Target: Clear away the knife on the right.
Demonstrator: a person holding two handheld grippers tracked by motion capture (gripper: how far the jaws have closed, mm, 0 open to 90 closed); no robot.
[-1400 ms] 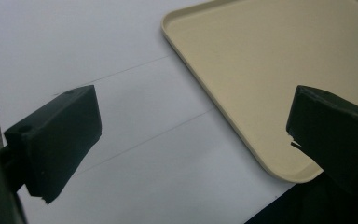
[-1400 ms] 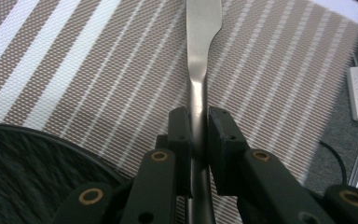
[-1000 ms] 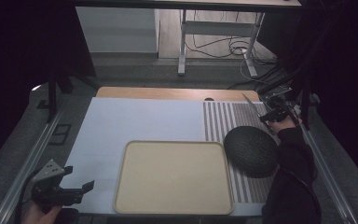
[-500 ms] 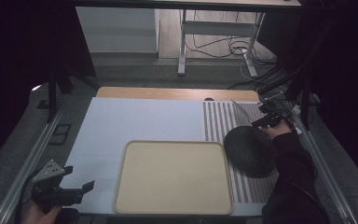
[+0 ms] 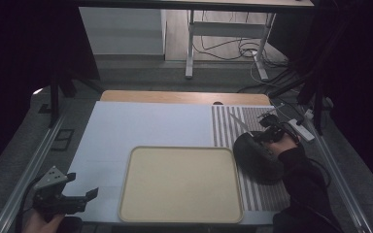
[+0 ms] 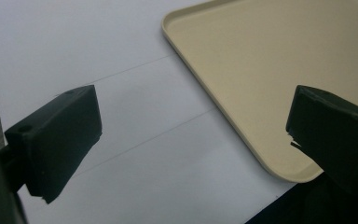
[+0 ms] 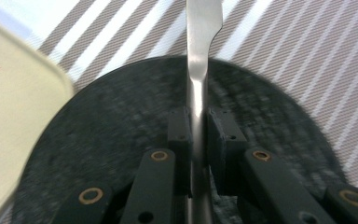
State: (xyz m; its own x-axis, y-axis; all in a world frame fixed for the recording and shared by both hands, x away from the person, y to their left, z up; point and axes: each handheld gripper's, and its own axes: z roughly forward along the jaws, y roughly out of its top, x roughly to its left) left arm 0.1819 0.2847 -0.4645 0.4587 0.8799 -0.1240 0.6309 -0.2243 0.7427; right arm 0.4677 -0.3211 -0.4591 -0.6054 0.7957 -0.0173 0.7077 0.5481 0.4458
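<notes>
right gripper (image 7: 198, 135): clamped tight on a metal knife (image 7: 200, 56), over dark round plate (image 7: 121, 140)
left gripper (image 6: 191, 135): jaws wide apart, holding nothing, beside beige tray (image 6: 261, 60)

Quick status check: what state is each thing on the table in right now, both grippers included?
Right gripper: shut on the metal utensil, above the dark plate.
Metal utensil: clamped by its handle, held off the table.
Dark plate: flat on the striped mat, bare, beside the tray.
Beige tray: flat on the table, nothing in it.
Left gripper: open, holding nothing.
</notes>
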